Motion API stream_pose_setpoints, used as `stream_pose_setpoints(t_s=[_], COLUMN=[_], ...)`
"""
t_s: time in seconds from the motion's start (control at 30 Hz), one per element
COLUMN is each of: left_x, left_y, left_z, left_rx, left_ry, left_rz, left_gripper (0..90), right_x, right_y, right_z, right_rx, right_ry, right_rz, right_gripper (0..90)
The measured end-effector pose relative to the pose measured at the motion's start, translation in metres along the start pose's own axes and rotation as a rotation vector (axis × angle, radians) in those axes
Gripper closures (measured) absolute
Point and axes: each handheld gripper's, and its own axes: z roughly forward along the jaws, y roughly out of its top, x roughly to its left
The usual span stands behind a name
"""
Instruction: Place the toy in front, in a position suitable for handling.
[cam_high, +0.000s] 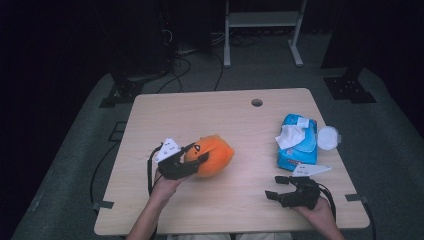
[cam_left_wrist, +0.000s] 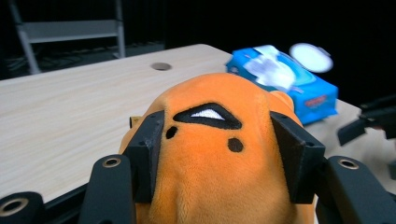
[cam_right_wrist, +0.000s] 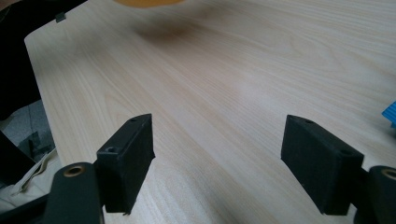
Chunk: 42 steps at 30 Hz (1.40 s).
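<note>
Dark room, pale wood table (cam_high: 220, 112), grey floor (cam_high: 80, 135).

Bare table (cam_high: 220, 200) between grippers

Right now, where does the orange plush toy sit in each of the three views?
High view: the orange plush toy lies left of centre on the table, clamped in the left tool.
Left gripper view: it sits at centre bottom, between the two jaws.
Right gripper view: an orange sliver at the top edge.
Shared landmark: the blue wipes pack.
</note>
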Motion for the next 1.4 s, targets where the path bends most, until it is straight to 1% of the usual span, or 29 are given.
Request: stream_pose_setpoints(t_s=[0.03,0.13,0.23,0.3,0.33,0.43,0.5,0.6,0.83,0.9,0.93,0.97,1.0,1.03,1.07,1.1,1.13,1.2,1.23,1.27,1.3,1.33,1.4], left_x=[-0.002,-0.006,-0.011,-0.014,-0.018,-0.021,-0.024,-0.03,-0.038,-0.04,-0.04,-0.041,-0.042,-0.042,-0.043,-0.043,-0.043,-0.041,-0.04,-0.038,-0.036,-0.035,-0.032], left_y=[-0.001,-0.004,-0.005,-0.005,-0.007,-0.008,-0.01,-0.012,-0.018,-0.021,-0.023,-0.025,-0.028,-0.029,-0.028,-0.027,-0.025,-0.024,-0.024,-0.023,-0.022,-0.022,-0.022], left_z=[0.002,0.009,0.013,0.016,0.019,0.022,0.025,0.03,0.039,0.041,0.044,0.046,0.049,0.049,0.048,0.047,0.044,0.039,0.038,0.034,0.032,0.029,0.024], left_rx=[0.001,0.0,0.0,-0.008,-0.013,-0.01,0.002,0.007,0.025,0.038,0.052,0.074,0.116,0.11,0.115,0.117,0.114,0.095,0.088,0.082,0.072,0.062,0.049], left_ry=[-0.015,-0.045,-0.055,-0.065,-0.076,-0.086,-0.1,-0.136,-0.154,-0.156,-0.161,-0.174,-0.183,-0.181,-0.183,-0.177,-0.163,-0.168,-0.166,-0.156,-0.154,-0.153,-0.145], left_rz=[-0.001,-0.022,-0.009,-0.01,-0.007,0.001,0.013,0.019,0.047,0.055,0.064,0.071,0.096,0.103,0.094,0.099,0.113,0.101,0.093,0.088,0.079,0.068,0.063], left_gripper=[42.6,42.5,42.3,42.2,42.2,42.0,41.8,41.3,41.1,40.6,36.8,36.8,27.7,27.7,20.6,20.6,18.7,16.4,15.6,14.8,14.4,14.4,14.4], right_x=[0.0,-0.001,-0.001,-0.001,-0.002,-0.003,-0.003,-0.004,-0.006,-0.006,-0.007,-0.007,-0.008,-0.008,-0.008,-0.008,-0.008,-0.009,-0.009,-0.009,-0.009,-0.009,-0.009], right_y=[0.0,0.0,0.0,0.001,0.0,0.0,0.0,0.0,0.0,0.0,0.0,0.0,0.0,0.0,0.0,0.0,0.0,0.001,0.001,0.001,0.002,0.004,0.005], right_z=[0.0,-0.001,-0.002,-0.002,-0.003,-0.003,-0.004,-0.006,-0.009,-0.009,-0.009,-0.009,-0.01,-0.01,-0.011,-0.011,-0.012,-0.013,-0.013,-0.013,-0.013,-0.016,-0.017], right_rx=[-0.001,-0.006,-0.005,-0.004,-0.006,-0.002,-0.001,-0.009,-0.016,-0.023,-0.022,-0.022,-0.025,-0.025,-0.031,-0.031,-0.035,-0.043,-0.044,-0.044,-0.047,-0.066,-0.072], right_ry=[0.0,0.001,-0.003,-0.006,-0.005,-0.009,-0.016,-0.028,-0.05,-0.054,-0.061,-0.061,-0.069,-0.069,-0.076,-0.076,-0.079,-0.083,-0.085,-0.089,-0.1,-0.116,-0.123], right_rz=[0.0,0.004,0.001,0.0,0.003,0.006,0.005,0.004,0.006,0.01,0.013,0.013,0.008,0.008,0.012,0.012,0.014,0.016,0.015,0.014,0.01,0.006,0.004], right_gripper=[24.3,24.3,24.3,24.3,24.3,24.3,24.3,24.0,24.0,24.0,24.0,24.0,24.1,24.1,24.1,24.1,24.1,24.1,24.1,24.2,24.2,24.3,24.3])
